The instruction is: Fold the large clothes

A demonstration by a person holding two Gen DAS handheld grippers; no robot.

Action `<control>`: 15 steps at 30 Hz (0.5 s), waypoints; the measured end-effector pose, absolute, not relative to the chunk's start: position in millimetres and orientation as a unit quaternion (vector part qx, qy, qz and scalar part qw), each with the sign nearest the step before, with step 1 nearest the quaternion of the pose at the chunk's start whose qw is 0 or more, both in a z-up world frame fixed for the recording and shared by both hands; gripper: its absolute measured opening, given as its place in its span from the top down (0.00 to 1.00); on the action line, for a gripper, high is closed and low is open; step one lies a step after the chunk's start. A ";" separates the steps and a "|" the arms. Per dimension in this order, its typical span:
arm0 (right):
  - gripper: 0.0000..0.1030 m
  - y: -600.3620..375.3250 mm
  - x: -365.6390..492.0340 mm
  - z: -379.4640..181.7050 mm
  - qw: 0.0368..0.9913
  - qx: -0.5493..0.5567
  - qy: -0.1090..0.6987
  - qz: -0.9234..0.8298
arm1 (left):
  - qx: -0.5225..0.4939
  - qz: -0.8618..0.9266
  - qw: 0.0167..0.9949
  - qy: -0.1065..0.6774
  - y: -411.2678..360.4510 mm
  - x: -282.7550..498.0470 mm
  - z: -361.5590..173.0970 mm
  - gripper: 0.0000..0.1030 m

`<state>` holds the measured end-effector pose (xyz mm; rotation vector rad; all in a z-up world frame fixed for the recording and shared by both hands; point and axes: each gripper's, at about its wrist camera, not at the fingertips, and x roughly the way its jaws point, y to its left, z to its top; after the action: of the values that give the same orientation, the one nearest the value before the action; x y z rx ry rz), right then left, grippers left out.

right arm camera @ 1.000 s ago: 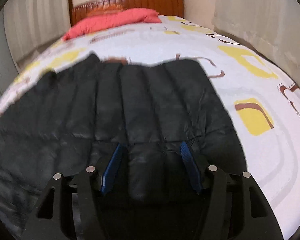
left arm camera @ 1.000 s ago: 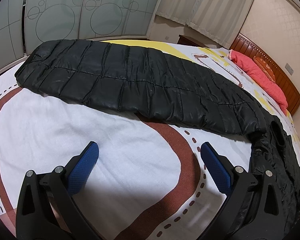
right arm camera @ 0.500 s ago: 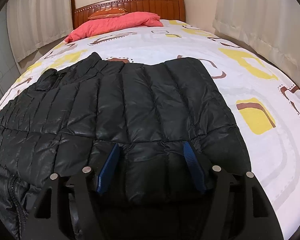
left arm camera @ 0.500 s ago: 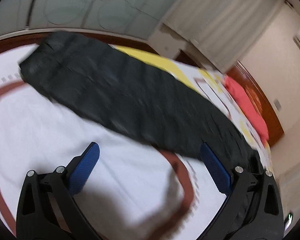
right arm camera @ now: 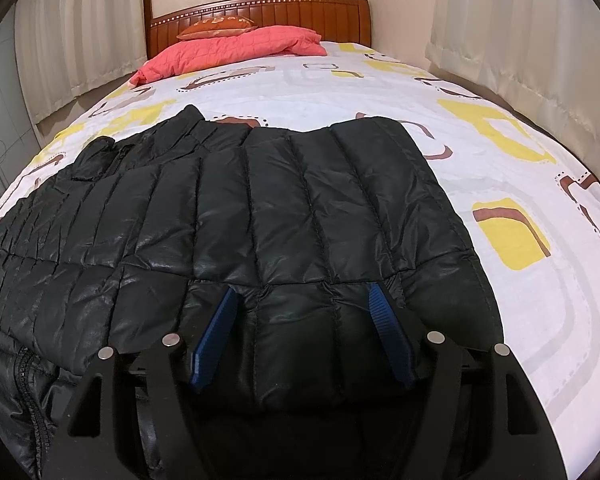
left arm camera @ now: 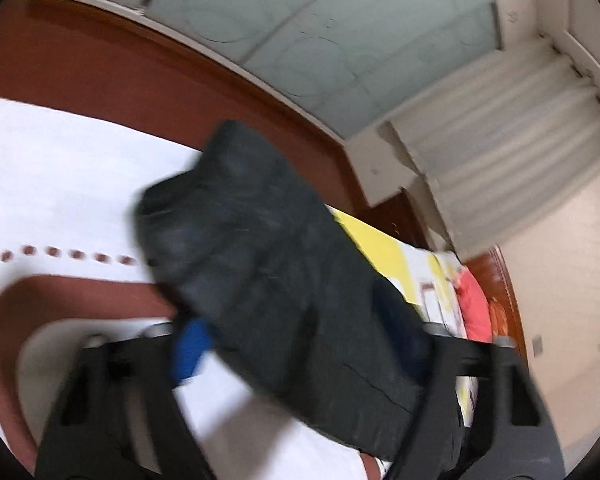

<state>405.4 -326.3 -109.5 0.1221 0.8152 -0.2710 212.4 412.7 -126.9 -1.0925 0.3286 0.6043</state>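
Now: left gripper [left arm camera: 300, 344] jaws closing around jacket sleeve [left arm camera: 260, 264] | right gripper [right arm camera: 302, 334] jaws clamp jacket hem [right arm camera: 300, 320]

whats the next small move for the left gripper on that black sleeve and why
Probably finish closing on the sleeve: the left gripper has its jaws closing with the black sleeve already lying between them, while the right gripper straddles the jacket body.

There was one black puffer jacket [right arm camera: 260, 216] and one bed [right arm camera: 500, 184]. At the top of the frame lay one pink quilt [right arm camera: 236, 50] and one orange cushion [right arm camera: 220, 26].
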 end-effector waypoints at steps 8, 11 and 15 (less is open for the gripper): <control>0.34 -325.1 405.8 -109.4 0.908 0.059 0.393 -0.133 | -0.453 0.298 0.822 0.173 413.5 232.6 -111.0 0.92; 0.34 -325.5 405.5 -109.2 0.909 0.061 0.391 -0.133 | -0.411 0.286 0.850 0.167 398.7 245.6 -88.2 0.93; 0.34 -325.6 405.2 -109.0 0.909 0.061 0.389 -0.134 | -0.354 0.240 0.889 0.165 353.6 273.1 -58.6 0.93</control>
<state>405.2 -325.6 -109.0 0.1268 0.8034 -0.2769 273.1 353.7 -58.6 -0.7356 0.3423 0.4991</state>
